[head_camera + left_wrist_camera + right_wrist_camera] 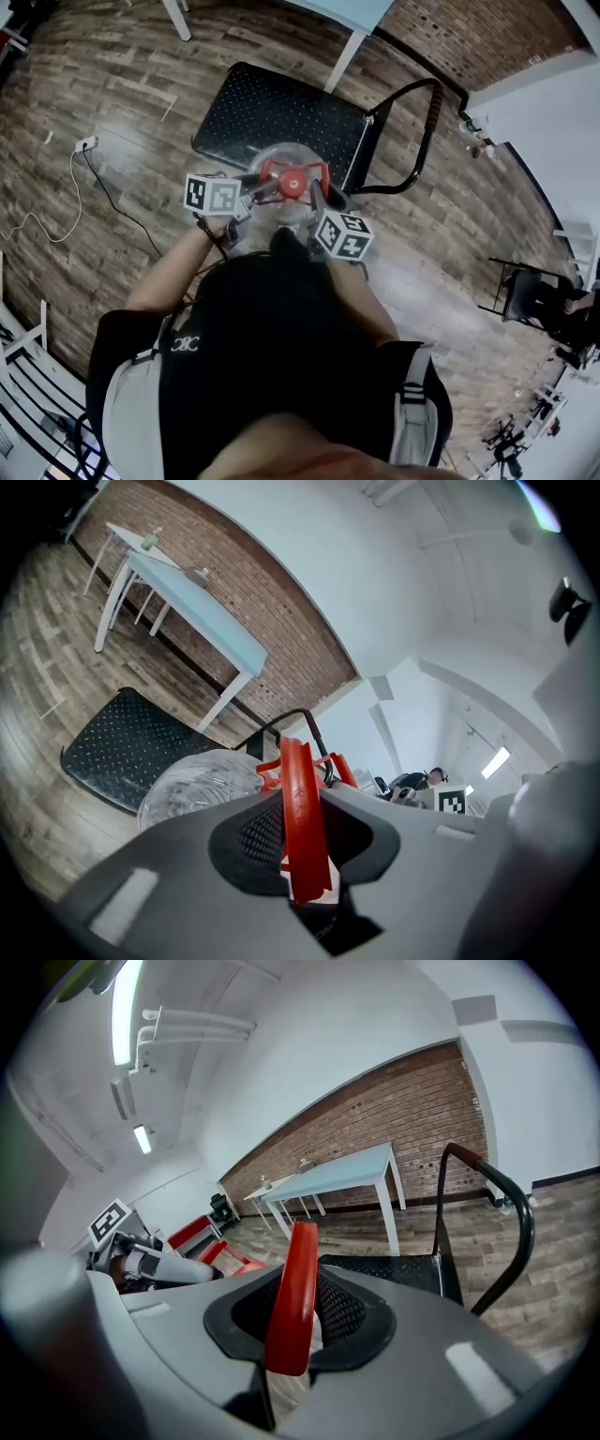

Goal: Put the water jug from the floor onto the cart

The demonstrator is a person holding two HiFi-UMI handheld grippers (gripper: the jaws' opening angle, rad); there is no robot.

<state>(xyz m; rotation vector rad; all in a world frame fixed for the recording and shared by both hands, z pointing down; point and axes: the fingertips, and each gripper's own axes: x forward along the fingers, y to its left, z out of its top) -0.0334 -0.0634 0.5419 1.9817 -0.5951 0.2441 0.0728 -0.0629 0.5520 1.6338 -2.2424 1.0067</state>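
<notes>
Clear water jug (279,156) held at near edge of black cart (272,108), resting or lifted cannot be told, its red handle (292,182) clamped by left gripper (266,187) and right gripper (316,197), wooden floor (112,112) around, white table (192,607) beyond cart's far edge.

In the head view most of the water jug (281,157) is covered. The left tongs (265,187), the right tongs (315,195) and the person's head (281,281) at 6 o'clock leave only its clear shoulder and red handle (292,180) showing. Whether its base touches anything cannot be told. The near edge of the cart (272,112) lies behind the jug. The table (352,11) at 12 o'clock is cut by the edge. In the right gripper view the grey tongs hide nearly all the jug's body. In the left gripper view two small things (199,574) on the table and a distant figure (427,780) at 3 o'clock are too small to tell.
</notes>
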